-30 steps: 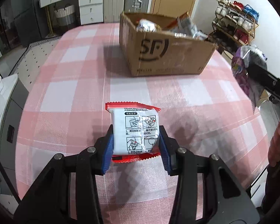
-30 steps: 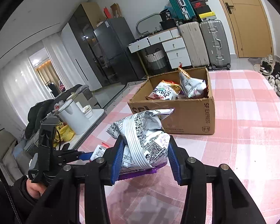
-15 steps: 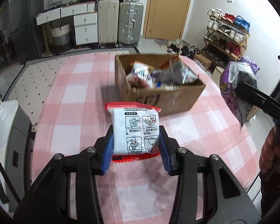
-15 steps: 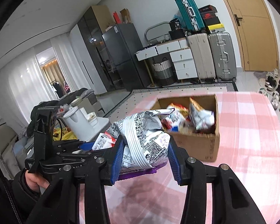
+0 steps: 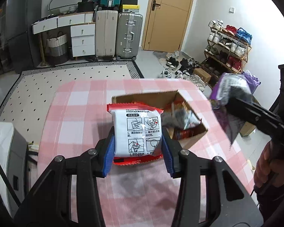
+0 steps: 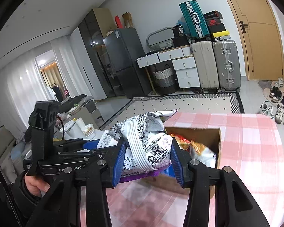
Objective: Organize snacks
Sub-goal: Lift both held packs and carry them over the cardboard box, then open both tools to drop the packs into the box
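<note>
My left gripper (image 5: 138,138) is shut on a white snack packet with red ends (image 5: 137,132), held in the air just before the open cardboard box (image 5: 189,140). My right gripper (image 6: 147,155) is shut on a crumpled white and purple snack bag (image 6: 147,140), raised near the box (image 6: 217,143). The box holds several snack bags (image 6: 197,149). In the left wrist view the right gripper and its bag (image 5: 231,89) hang to the right of the box. In the right wrist view the left gripper (image 6: 85,145) is at the left with its packet (image 6: 107,140).
The box stands on a table with a pink and white checked cloth (image 5: 75,117). A white side unit (image 5: 3,147) is at the left of the table. Suitcases (image 5: 128,36), drawers and a shoe rack (image 5: 229,47) stand beyond, on the floor.
Both grippers have risen and tilted, still gripping their snacks. The box now appears lower and closer below them, and more of the room shows.
</note>
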Available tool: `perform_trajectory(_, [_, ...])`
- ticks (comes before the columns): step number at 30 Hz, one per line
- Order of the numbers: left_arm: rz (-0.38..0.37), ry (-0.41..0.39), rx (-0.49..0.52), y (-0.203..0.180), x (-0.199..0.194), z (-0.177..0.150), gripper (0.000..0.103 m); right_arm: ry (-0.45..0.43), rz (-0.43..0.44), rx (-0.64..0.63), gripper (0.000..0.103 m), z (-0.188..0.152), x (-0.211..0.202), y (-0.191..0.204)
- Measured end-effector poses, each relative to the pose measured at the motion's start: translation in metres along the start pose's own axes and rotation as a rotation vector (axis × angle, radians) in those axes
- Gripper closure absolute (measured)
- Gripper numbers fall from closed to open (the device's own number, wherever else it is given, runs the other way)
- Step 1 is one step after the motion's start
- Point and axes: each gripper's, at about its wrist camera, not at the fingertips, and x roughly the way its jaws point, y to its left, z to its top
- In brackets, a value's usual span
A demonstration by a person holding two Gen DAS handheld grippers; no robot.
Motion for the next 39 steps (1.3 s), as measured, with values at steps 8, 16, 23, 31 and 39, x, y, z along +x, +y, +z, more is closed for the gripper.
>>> perform_trajectory(8, [-0.017,-0.043,-0.03,-0.003,0.018,0.055,0.062,-0.006,-0.054,-0.026,0.058,0.04,0.025,-0.016])
perform_trajectory(16, [-0.075,0.015,-0.053,-0.013,0.069,0.08,0.062,0.03,-0.092,-0.021,0.058,0.062,0.061,-0.039])
perform_trajectory(23, [-0.09,0.076,-0.054,-0.018,0.11,0.079,0.062,0.078,-0.113,-0.004,0.058,0.06,0.096,-0.058])
perform_trajectory(31, [-0.085,0.149,-0.109,0.002,0.145,0.068,0.037,0.112,-0.124,-0.005,0.045,0.048,0.111,-0.067])
perform_trajectory(39, [-0.065,0.126,-0.124,0.018,0.137,0.058,0.036,0.062,-0.134,-0.016,0.04,0.045,0.084,-0.065])
